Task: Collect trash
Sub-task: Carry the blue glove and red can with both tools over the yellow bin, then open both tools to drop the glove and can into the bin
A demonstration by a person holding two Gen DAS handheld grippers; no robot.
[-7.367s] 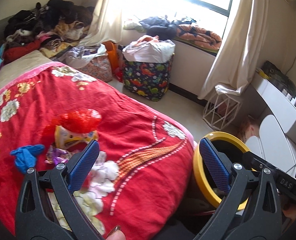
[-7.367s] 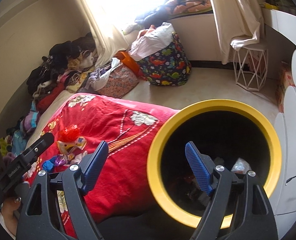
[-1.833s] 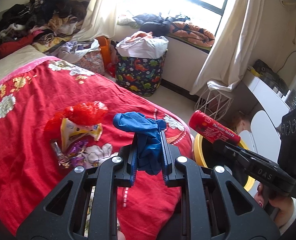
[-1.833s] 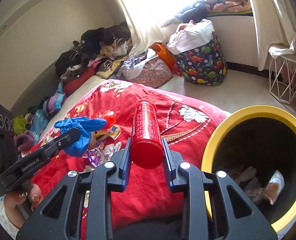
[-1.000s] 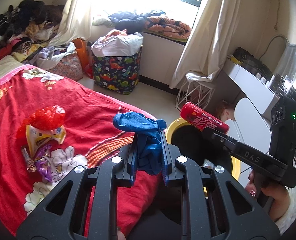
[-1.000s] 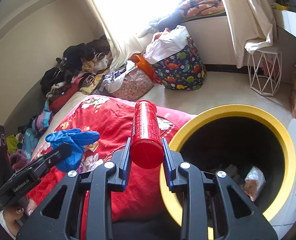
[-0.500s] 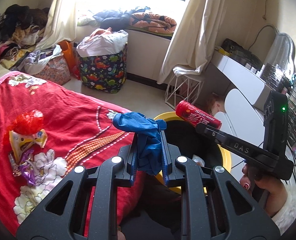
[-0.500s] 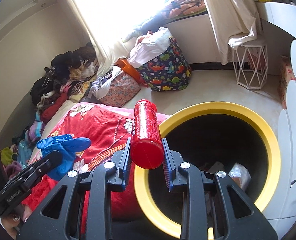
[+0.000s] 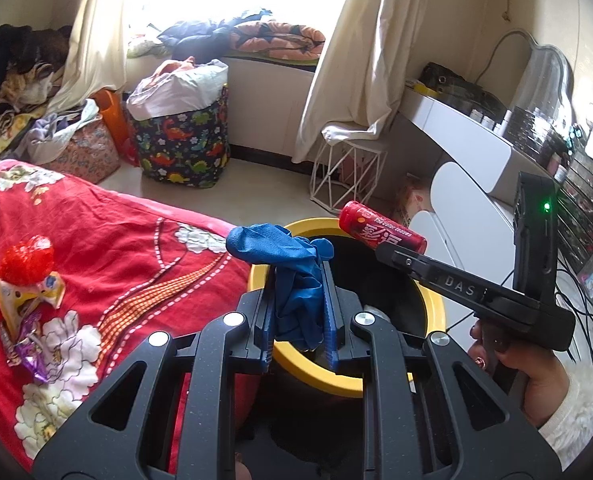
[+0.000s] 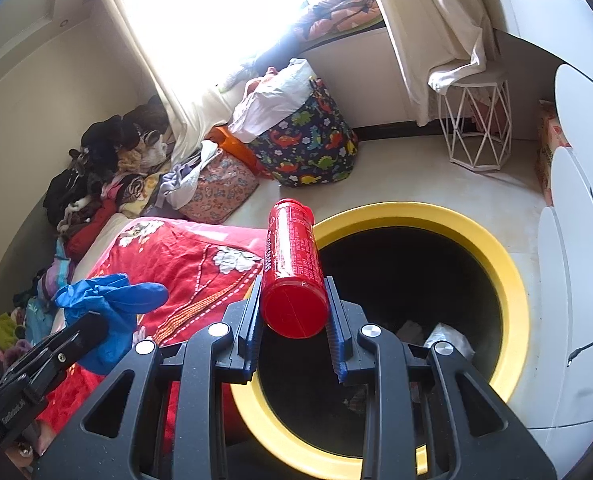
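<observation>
The left claw (image 9: pixel 298 312) is clamped on a blue glove (image 9: pixel 292 268), held above the near rim of the yellow bin (image 10: pixel 512 280). The right claw (image 10: pixel 294 320) grips a red can (image 10: pixel 292 276) by its sides, over the bin's left rim. More wrappers (image 9: pixel 24 304) lie on the bed (image 9: pixel 136 248), left of the bin.

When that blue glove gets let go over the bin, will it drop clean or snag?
The blue glove looks floppy, drooping over the left hand-held gripper. Probably light, so it may cling. Its fingers overhang the yellow bin rim and might snag.
</observation>
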